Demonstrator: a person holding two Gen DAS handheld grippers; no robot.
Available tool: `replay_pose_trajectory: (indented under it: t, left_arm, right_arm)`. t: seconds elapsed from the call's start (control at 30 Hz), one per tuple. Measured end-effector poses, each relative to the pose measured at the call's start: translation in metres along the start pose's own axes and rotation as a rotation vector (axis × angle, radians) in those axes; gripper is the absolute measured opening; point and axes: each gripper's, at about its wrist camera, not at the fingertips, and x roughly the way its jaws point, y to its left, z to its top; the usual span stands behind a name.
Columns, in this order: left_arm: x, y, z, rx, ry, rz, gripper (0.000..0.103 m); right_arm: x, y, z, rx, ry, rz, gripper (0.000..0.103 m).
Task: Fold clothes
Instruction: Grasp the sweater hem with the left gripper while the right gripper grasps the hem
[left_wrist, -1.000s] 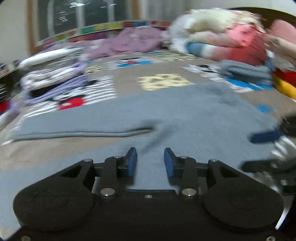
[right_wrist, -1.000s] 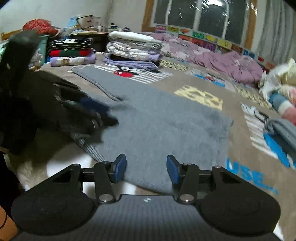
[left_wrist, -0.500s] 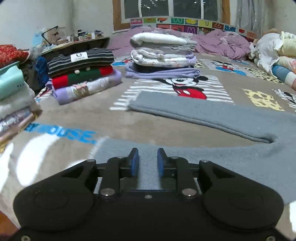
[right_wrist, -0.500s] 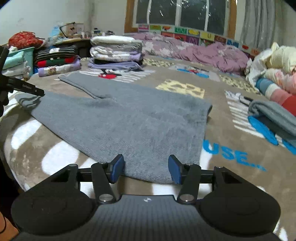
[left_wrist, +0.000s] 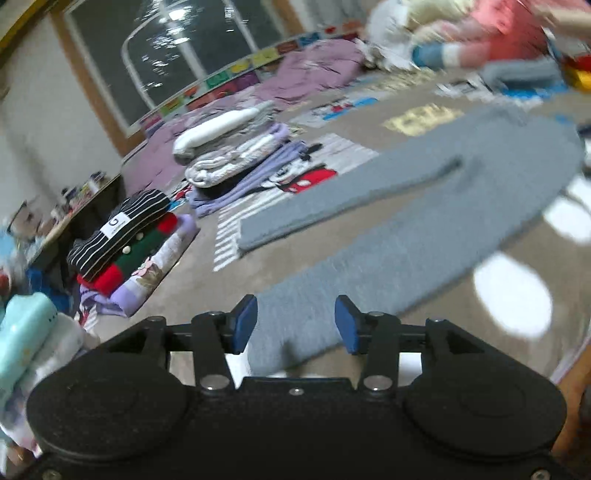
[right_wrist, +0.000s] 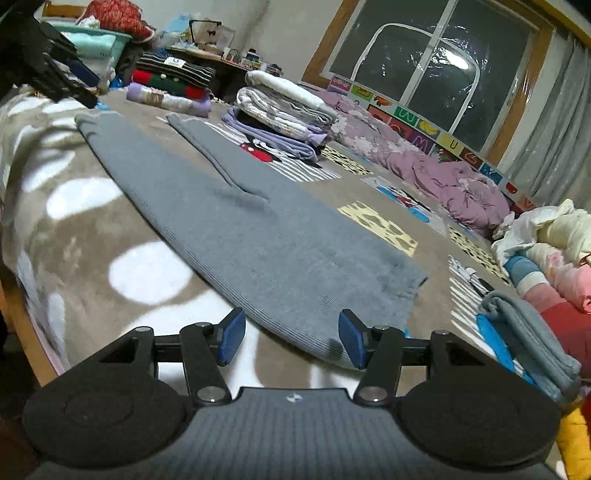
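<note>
Grey knit trousers (left_wrist: 424, 229) lie flat on the bed blanket, legs to the left and waist to the right; they also show in the right wrist view (right_wrist: 258, 229). My left gripper (left_wrist: 295, 325) is open and empty just above the cuff end of the near leg. My right gripper (right_wrist: 291, 336) is open and empty over the near corner of the waist end. The left gripper shows as a dark shape at the far left of the right wrist view (right_wrist: 48, 74).
Folded stacks stand behind the trousers: a striped, red and lilac pile (left_wrist: 129, 243) and a white and purple pile (left_wrist: 236, 158). Unfolded clothes are heaped at the right (right_wrist: 550, 258), with a folded grey piece (right_wrist: 532, 332). The bed edge (right_wrist: 22, 314) is close.
My left gripper opened from nearly shut and swung, now tilted above the leg cuff. My right gripper moved closer to the waist corner and stays open.
</note>
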Motion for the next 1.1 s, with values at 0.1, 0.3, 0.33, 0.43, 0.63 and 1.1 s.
replay_pose_trajectory:
  t: [0.1, 0.3, 0.33, 0.43, 0.63, 1.1]
  left_arm:
    - [0.009, -0.009, -0.013, 0.1, 0.044, 0.032, 0.045]
    - [0.025, -0.027, -0.028, 0.286, 0.09, 0.121, 0.045]
    - [0.028, -0.03, -0.029, 0.31, 0.089, 0.132, 0.045]
    - [0.035, -0.036, -0.033, 0.361, 0.079, 0.155, 0.045]
    - [0.039, -0.027, -0.033, 0.309, 0.055, 0.213, 0.015]
    - [0.052, 0.02, 0.022, -0.052, -0.068, 0.216, 0.005]
  right_arm:
    - [0.003, 0.0, -0.002, -0.024, 0.021, -0.034, 0.056]
    - [0.013, 0.002, -0.007, -0.058, 0.072, -0.064, 0.056]
    - [0.016, 0.001, -0.009, -0.055, 0.083, -0.061, 0.056]
    - [0.018, -0.001, -0.009, -0.051, 0.081, -0.058, 0.056]
    - [0.022, 0.0, -0.012, -0.071, 0.061, -0.068, 0.056]
    - [0.016, -0.042, 0.003, 0.039, -0.06, -0.107, 0.007]
